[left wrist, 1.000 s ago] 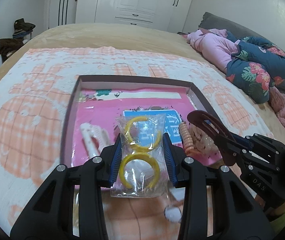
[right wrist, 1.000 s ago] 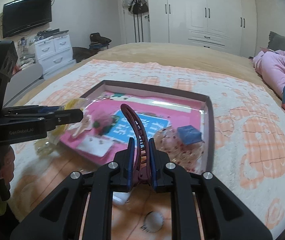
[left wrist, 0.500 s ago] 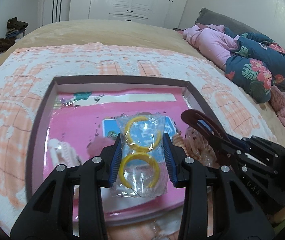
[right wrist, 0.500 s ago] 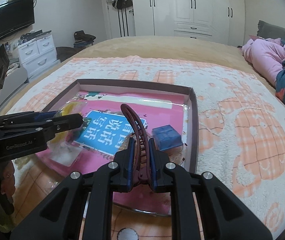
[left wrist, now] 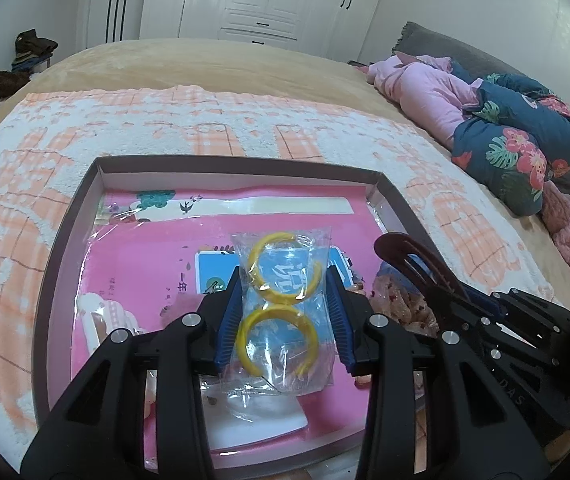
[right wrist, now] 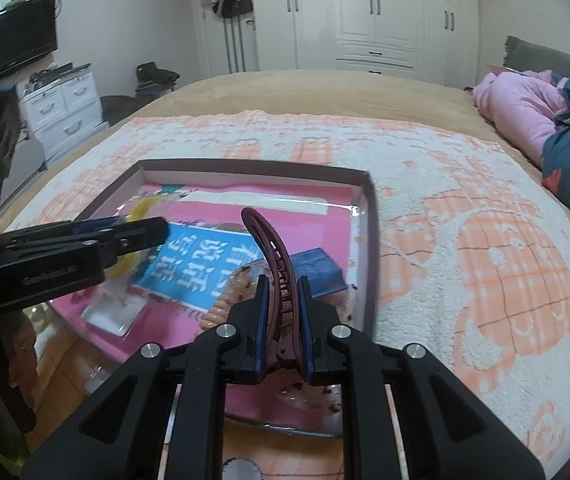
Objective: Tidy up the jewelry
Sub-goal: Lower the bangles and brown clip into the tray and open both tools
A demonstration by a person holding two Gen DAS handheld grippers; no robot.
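- White lettering on the side of the black left gripper (left wrist: 283, 322) is blurred in the right wrist view; it seems to read "GenRobot.AI". The letters "DAS" show on the black right gripper (right wrist: 279, 312) at the lower right of the left wrist view.
- A blue card with large white Chinese characters (right wrist: 201, 270) lies mid-frame; I cannot read them.
- The left gripper is partly closed, its blue pads pressing both sides of a clear plastic bag holding two yellow rings (left wrist: 281, 312), at lower centre of its frame.
- The right gripper is nearly closed, clamping the hinge of a dark maroon plastic hair claw (right wrist: 275, 276), which curves up beyond the fingertips.
- Both hang over a shallow brown-rimmed cardboard tray (left wrist: 65, 240) on the peach-and-white blanket (right wrist: 485, 264).
- The tray holds a pink sheet, the card, a small blue box (right wrist: 317, 268) and a peach coiled hair tie (right wrist: 225, 300).
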